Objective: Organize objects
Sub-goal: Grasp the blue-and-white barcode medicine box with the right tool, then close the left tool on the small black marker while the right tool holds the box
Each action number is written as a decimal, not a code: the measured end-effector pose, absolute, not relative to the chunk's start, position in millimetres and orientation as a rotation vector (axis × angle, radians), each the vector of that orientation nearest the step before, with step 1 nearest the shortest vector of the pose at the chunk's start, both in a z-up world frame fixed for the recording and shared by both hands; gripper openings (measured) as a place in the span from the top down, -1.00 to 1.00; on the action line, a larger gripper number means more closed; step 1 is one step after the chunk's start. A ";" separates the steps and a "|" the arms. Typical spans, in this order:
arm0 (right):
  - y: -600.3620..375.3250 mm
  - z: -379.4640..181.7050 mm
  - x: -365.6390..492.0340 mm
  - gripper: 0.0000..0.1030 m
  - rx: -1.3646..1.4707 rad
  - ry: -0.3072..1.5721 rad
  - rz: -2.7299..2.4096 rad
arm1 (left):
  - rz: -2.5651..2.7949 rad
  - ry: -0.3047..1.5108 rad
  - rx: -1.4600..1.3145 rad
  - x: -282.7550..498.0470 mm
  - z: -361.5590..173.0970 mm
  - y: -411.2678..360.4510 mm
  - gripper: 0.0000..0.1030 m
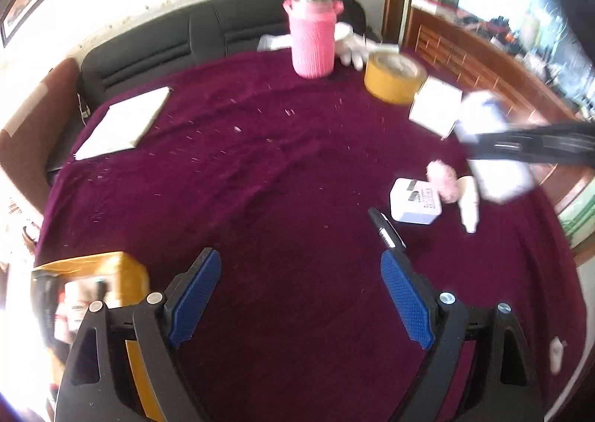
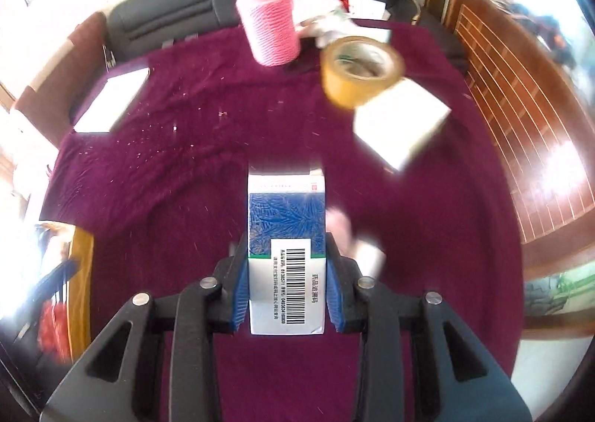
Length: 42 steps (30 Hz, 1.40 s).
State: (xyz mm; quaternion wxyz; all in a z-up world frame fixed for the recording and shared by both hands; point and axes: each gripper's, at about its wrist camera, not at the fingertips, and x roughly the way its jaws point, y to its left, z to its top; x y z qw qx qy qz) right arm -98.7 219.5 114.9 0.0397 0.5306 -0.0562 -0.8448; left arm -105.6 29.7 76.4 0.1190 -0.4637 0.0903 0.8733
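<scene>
at the centre of the right wrist view, the right gripper (image 2: 286, 288) is clamped on a medicine box (image 2: 286, 236), both blue pads pressed against its side walls. the box is a white and blue carton with a leaf pattern on its upper part and a barcode label on its lower part; it stands lengthwise between the fingers, its far end pointing up the frame, over the maroon cloth (image 2: 186, 180). whether it is clear of the cloth cannot be told. in the left wrist view, the left gripper (image 1: 301, 295) stands wide apart and empty at the lower centre, with a black pen (image 1: 385, 228) just beyond its right finger and a white adapter (image 1: 414, 204) near it. judgement: the step in hand is the pick-up of the carton. the next move calls for carrying it to a storage place, probably the yellow box (image 1: 93, 269) at the lower left, without loosening the grip. a tape roll (image 2: 360, 68) and a pink bottle (image 2: 269, 22) sit in the upper part of the frame, untouched.
</scene>
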 end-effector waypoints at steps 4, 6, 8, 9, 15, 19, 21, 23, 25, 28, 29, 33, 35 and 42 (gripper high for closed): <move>253.8 118.8 -75.3 0.39 1.616 -0.275 -2.584 | 2.561 0.331 -1.402 -123.8 48.8 63.9 -0.63; 264.3 118.4 -68.9 0.39 1.615 -0.296 -2.583 | 2.558 0.358 -1.397 -130.2 37.6 76.9 -0.63; 275.3 116.7 -60.8 0.39 1.611 -0.325 -2.583 | 2.586 0.428 -1.406 -135.5 26.1 86.2 -0.62; 279.0 115.6 -58.2 0.39 1.608 -0.341 -2.580 | 2.589 0.402 -1.397 -136.5 22.6 87.4 -0.62; 288.6 111.2 -42.2 0.39 1.576 -0.370 -2.573 | 2.456 0.344 -1.403 -127.1 20.2 101.9 0.85; 286.9 108.8 -33.7 0.39 1.561 -0.384 -2.553 | 2.438 0.319 -1.392 -114.8 21.7 98.3 0.83; 284.8 108.3 -28.8 0.39 1.554 -0.380 -2.549 | 2.406 0.186 -1.410 -111.4 28.1 81.0 0.83; 282.4 107.1 -24.1 0.39 1.552 -0.386 -2.540 | 2.408 0.101 -1.393 -102.8 40.2 62.1 0.83; 277.4 106.1 -19.9 0.39 1.551 -0.382 -2.529 | 2.423 0.035 -1.359 -91.7 56.0 41.2 0.83; 263.1 107.2 -13.8 0.39 1.542 -0.375 -2.505 | 2.452 -0.057 -1.316 -71.2 78.8 6.4 0.83; 256.8 107.9 -10.9 0.39 1.538 -0.372 -2.494 | 2.459 -0.096 -1.299 -61.4 87.5 -8.8 0.83; 217.7 114.8 -0.1 0.39 1.493 -0.321 -2.441 | 2.528 -0.161 -1.252 -29.9 110.6 -63.1 0.83; 192.1 117.7 5.4 0.39 1.467 -0.290 -2.406 | 2.598 -0.158 -1.237 -15.4 119.5 -91.4 0.83; 86.6 118.2 19.9 0.38 1.413 -0.193 -2.248 | 2.811 -0.243 -1.268 20.6 122.3 -209.8 0.82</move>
